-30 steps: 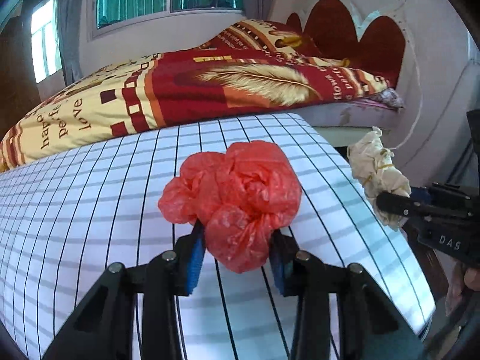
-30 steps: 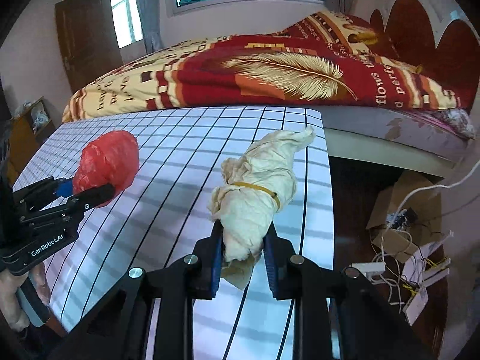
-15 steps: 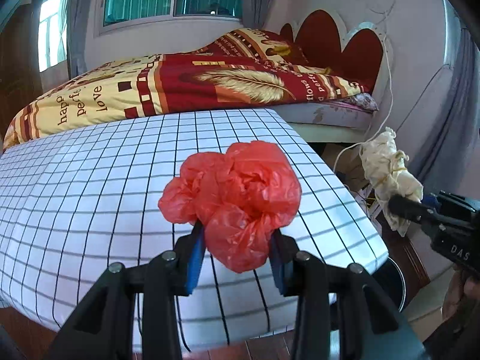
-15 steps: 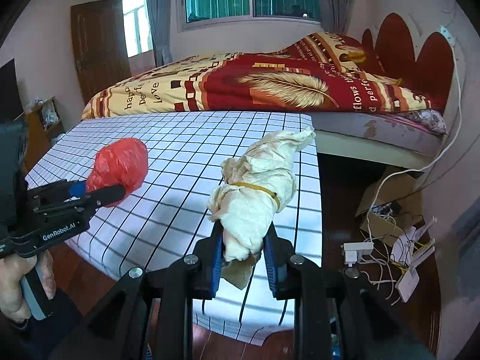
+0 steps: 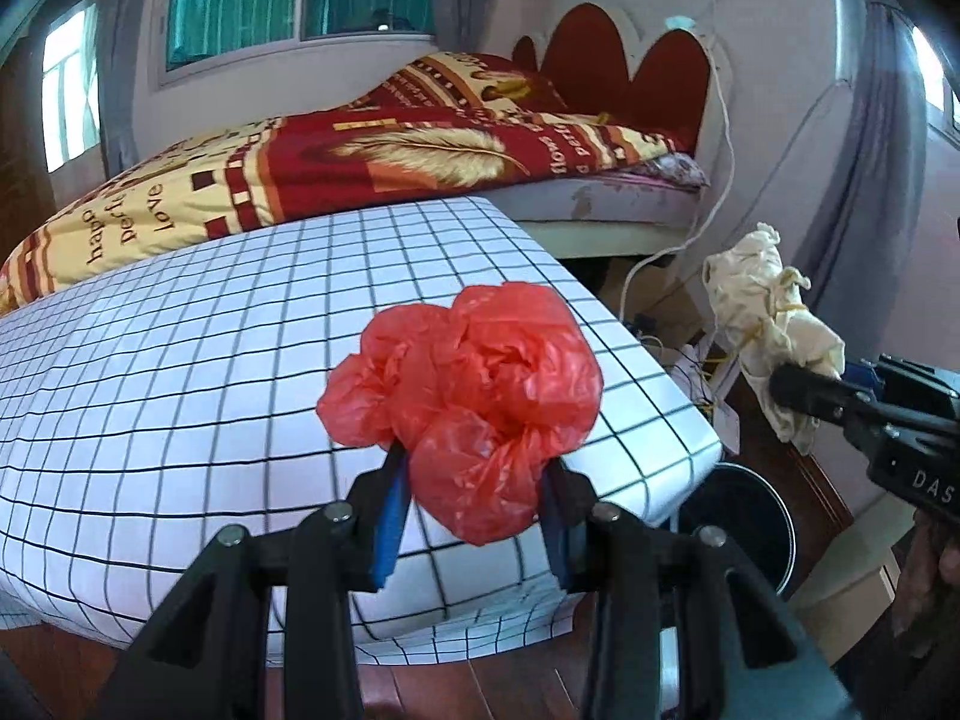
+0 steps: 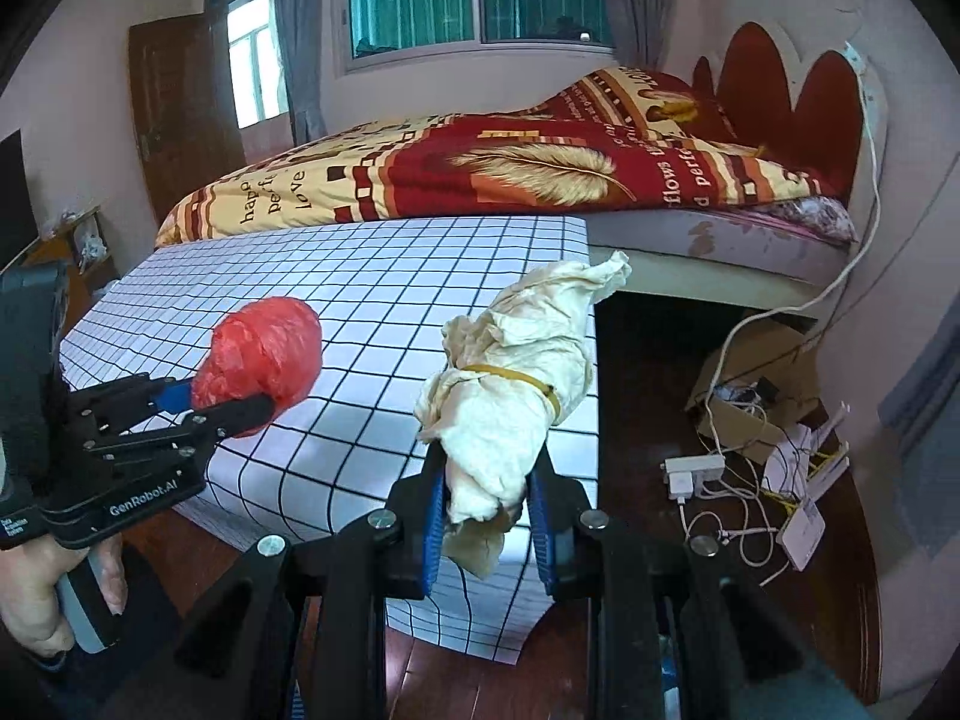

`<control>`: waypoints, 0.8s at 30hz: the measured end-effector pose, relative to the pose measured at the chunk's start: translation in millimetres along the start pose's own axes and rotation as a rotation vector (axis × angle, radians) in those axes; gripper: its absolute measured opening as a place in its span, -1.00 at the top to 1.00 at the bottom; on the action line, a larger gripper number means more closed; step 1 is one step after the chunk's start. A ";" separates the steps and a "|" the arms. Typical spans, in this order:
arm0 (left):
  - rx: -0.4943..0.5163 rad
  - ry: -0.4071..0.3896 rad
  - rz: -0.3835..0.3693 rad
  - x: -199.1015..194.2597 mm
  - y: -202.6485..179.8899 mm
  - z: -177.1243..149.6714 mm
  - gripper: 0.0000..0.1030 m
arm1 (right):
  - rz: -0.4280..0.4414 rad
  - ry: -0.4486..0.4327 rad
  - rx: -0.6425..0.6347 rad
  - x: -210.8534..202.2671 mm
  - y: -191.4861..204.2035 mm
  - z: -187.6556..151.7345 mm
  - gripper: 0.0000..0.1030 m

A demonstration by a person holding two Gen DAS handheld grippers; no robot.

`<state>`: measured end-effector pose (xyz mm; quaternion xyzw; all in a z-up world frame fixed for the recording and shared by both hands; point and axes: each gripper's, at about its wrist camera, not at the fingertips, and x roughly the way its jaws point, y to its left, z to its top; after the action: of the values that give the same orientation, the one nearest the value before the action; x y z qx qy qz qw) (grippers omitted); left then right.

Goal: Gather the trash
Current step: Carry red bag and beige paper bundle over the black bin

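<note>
Crumpled red plastic bag [image 5: 474,402], clamped in left gripper [image 5: 474,501]; cream paper wad bound by rubber band [image 6: 510,396], pinched in right gripper [image 6: 487,507]. Both overhang the table edge; what appears a dark bin [image 5: 744,516] sits below. Thin film could slip, missing it.

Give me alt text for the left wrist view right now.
The left gripper is shut on a crumpled red plastic bag, held in front of a white grid-patterned tabletop. At right, the right gripper holds a cream paper bundle above a round black bin on the floor; a bed with a red-and-yellow blanket lies behind.
</note>
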<state>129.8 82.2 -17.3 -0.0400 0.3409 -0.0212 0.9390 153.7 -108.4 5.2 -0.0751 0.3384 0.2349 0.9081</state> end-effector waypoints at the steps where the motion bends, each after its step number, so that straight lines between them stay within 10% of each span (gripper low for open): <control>1: 0.003 0.000 -0.004 -0.6 -3.2 -2.6 0.23 | -0.008 -0.001 0.007 -2.7 -2.9 -3.3 0.49; 24: 0.131 0.026 -0.157 15.0 -93.1 -9.2 0.23 | -0.173 0.032 0.174 -41.1 -92.3 -62.7 0.49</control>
<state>134.2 -12.1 -25.6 -0.0046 0.3467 -0.1175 0.9306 134.3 -223.4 -17.8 -0.0289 0.3644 0.1242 0.9225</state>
